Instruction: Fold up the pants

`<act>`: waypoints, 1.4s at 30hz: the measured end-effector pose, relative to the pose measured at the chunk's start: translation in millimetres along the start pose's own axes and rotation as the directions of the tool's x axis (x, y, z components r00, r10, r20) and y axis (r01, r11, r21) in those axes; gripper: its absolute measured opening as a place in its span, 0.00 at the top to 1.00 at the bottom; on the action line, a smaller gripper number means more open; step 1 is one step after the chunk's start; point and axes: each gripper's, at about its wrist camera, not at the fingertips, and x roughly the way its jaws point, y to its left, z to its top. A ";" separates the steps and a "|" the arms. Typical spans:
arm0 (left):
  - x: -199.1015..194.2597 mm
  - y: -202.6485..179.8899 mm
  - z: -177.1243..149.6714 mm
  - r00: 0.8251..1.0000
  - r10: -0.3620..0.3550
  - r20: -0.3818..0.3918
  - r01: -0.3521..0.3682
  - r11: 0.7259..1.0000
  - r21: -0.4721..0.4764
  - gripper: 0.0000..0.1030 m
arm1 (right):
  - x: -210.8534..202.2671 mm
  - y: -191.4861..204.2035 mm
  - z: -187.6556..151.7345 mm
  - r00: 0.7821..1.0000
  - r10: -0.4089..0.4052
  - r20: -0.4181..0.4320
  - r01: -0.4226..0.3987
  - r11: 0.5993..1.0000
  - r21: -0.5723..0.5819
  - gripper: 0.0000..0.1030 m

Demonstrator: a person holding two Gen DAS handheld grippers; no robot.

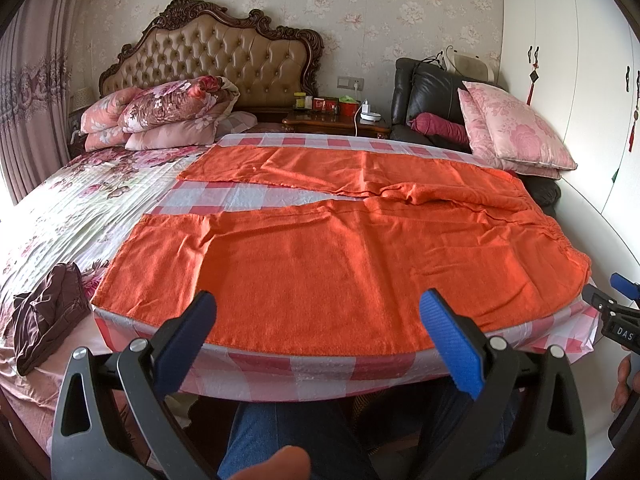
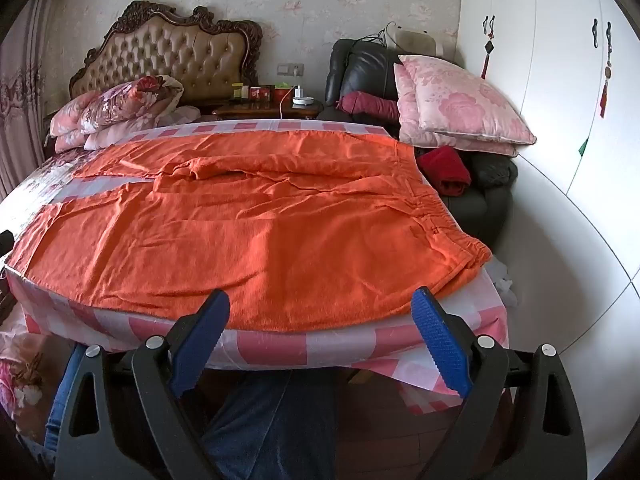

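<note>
Orange pants point(image 1: 320, 256) lie spread flat on a pink-and-white checked sheet point(image 1: 280, 368) over the bed, legs pointing left, elastic waistband point(image 2: 452, 224) at the right. The two legs are apart, with checked sheet showing between them. My left gripper point(image 1: 320, 316) is open, hovering over the near edge of the near leg, nothing between its blue pads. My right gripper point(image 2: 320, 312) is open too, above the near edge of the pants point(image 2: 260, 232) closer to the waistband. The right gripper's tip point(image 1: 616, 304) also shows at the right edge of the left wrist view.
A floral quilt point(image 1: 80, 208) covers the bed's left with a dark brown garment point(image 1: 44, 320) on it. Pillows point(image 1: 168, 112) sit by the headboard. A black armchair point(image 2: 360, 68) with pink cushions point(image 2: 460, 108) and a white wardrobe point(image 2: 560, 80) stand right. A person's jeans-clad legs point(image 1: 288, 432) are below.
</note>
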 end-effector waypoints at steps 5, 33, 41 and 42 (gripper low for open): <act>0.4 0.2 -1.0 1.000 -0.001 -0.004 0.001 1.000 -0.001 0.01 | -3.2 -2.5 -0.3 1.000 0.001 -0.008 -0.001 1.000 -0.001 0.13; 125.5 48.8 64.3 0.995 -0.010 -0.102 0.014 0.999 0.038 0.01 | 295.5 -151.5 218.7 0.952 0.014 -0.305 0.011 0.997 0.081 0.08; 150.9 81.1 77.3 0.989 0.022 -0.143 -0.020 1.000 0.011 0.01 | 371.7 -129.6 232.8 0.939 -0.089 -0.333 0.032 0.985 -0.172 0.10; 155.1 85.2 82.5 0.989 0.012 -0.145 -0.011 1.000 0.008 0.01 | 376.8 -128.7 234.5 0.941 -0.090 -0.327 0.031 0.983 -0.181 0.13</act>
